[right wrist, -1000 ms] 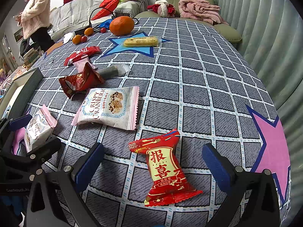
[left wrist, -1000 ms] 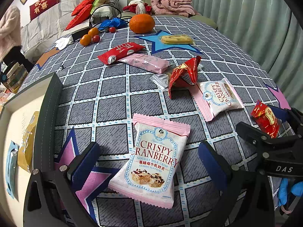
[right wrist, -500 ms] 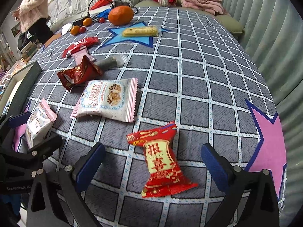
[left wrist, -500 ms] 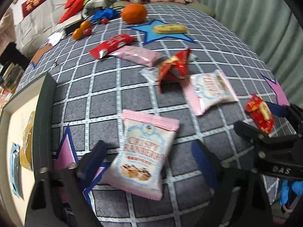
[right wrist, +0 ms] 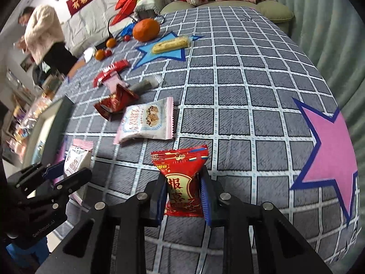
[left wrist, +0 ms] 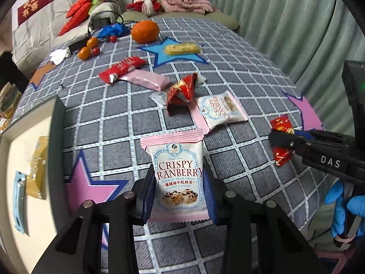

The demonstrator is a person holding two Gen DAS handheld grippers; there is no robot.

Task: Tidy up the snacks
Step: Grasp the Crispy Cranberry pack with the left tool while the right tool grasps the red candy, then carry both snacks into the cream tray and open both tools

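Observation:
My left gripper (left wrist: 179,178) has its jaws closing, and the blue pads press the sides of a pink-and-white Crispy Cranberry packet (left wrist: 175,150), held over the checked tablecloth (left wrist: 118,123). My right gripper (right wrist: 182,182) is closing too, its pads squeezing a red candy packet (right wrist: 180,159) with gold characters. The left wrist view shows the right gripper (left wrist: 280,140) at the right edge with that red packet (left wrist: 281,123) in it. In the right wrist view the left gripper (right wrist: 73,171) is at the lower left with its packet (right wrist: 77,157).
An open box (left wrist: 57,137) at the left holds a yellow packet (left wrist: 37,169) and a blue one (left wrist: 18,201). More snacks lie on the cloth: a second cranberry packet (left wrist: 219,109), a red wrapper (left wrist: 182,89), pink, red and yellow bars, an orange (left wrist: 145,31). A person (right wrist: 43,34) stands far left.
Both grippers have gone from wide open around their packets to pinching them. Each packet now stands up between the pads, and both views have risen slightly.

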